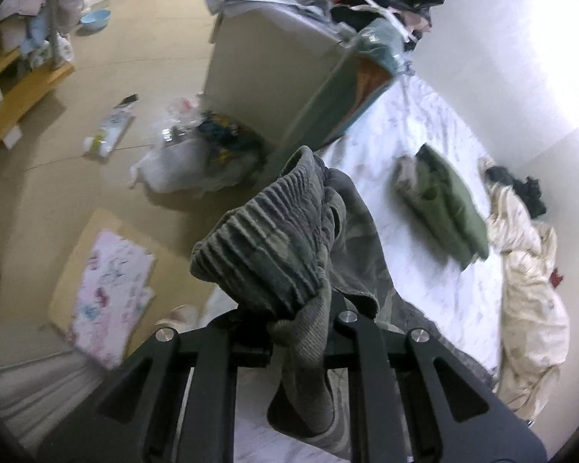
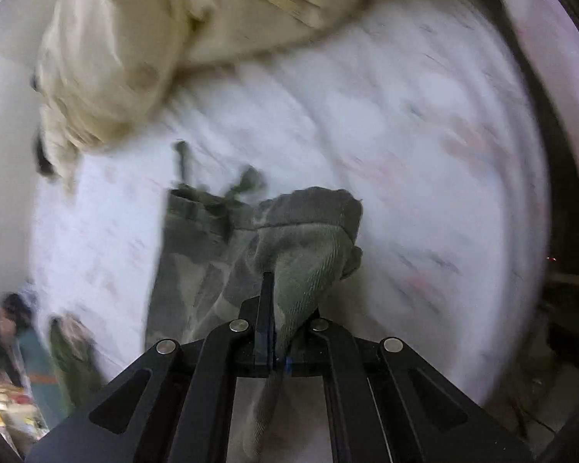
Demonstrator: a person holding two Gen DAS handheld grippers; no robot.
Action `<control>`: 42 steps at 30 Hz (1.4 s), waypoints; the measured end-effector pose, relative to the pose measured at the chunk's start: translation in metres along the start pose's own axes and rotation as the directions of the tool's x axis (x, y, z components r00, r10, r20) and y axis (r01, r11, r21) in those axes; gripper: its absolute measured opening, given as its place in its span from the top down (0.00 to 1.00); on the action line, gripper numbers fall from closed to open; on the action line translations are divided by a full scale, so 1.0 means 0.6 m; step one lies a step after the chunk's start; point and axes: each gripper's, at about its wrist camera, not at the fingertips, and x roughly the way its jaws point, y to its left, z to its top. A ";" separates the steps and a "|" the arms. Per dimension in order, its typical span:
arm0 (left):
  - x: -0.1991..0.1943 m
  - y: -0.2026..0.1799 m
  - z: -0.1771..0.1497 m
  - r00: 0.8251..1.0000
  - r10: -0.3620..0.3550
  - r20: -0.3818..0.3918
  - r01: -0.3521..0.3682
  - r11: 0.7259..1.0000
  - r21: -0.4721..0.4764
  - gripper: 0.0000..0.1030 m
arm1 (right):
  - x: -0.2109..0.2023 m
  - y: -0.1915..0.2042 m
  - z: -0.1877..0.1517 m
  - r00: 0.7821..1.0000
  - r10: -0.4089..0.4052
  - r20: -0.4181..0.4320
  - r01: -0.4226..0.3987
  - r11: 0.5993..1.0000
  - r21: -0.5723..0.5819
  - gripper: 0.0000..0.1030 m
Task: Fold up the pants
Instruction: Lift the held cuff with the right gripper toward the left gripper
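Note:
The grey-green camouflage pants (image 1: 278, 247) hang bunched from my left gripper (image 1: 289, 328), which is shut on a ribbed cuff or waistband; the cloth drapes over its jaws and hides the fingertips. In the right wrist view the same pants (image 2: 197, 254) trail down to the white patterned bed sheet (image 2: 405, 135), with another ribbed end (image 2: 308, 254) pinched in my right gripper (image 2: 276, 308), also shut. A drawstring (image 2: 247, 181) lies on the sheet beyond the fabric. Both ends are lifted above the bed.
On the bed lie a folded olive-green garment (image 1: 444, 196), a dark item (image 1: 517, 185) and a cream garment (image 1: 529, 297), also a cream garment (image 2: 127, 61). A white cabinet (image 1: 266, 73) piled with clutter stands beside the bed. Bags (image 1: 189, 158) and a floral item on cardboard (image 1: 108, 293) sit on the floor.

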 end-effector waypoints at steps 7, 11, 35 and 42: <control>0.067 0.035 -0.049 0.987 0.119 -0.103 -0.116 0.993 0.037 0.88 | 0.069 -0.009 -0.035 0.959 -0.284 -0.002 0.281 0.950 -0.138 0.94; 0.067 0.021 -0.052 0.987 0.138 -0.084 -0.132 0.989 0.073 0.88 | 0.069 0.007 -0.033 0.916 -0.393 0.076 0.400 0.895 -0.198 0.81; 0.056 -0.019 -0.064 0.987 0.158 -0.031 -0.148 0.969 0.199 0.88 | 0.079 0.421 -0.817 0.767 0.134 -0.627 -0.628 0.358 -0.691 0.82; 0.057 -0.034 -0.071 0.989 0.144 -0.027 -0.133 0.961 0.240 0.88 | 0.118 0.431 -1.014 0.630 0.011 -0.777 -0.736 0.328 -0.592 0.92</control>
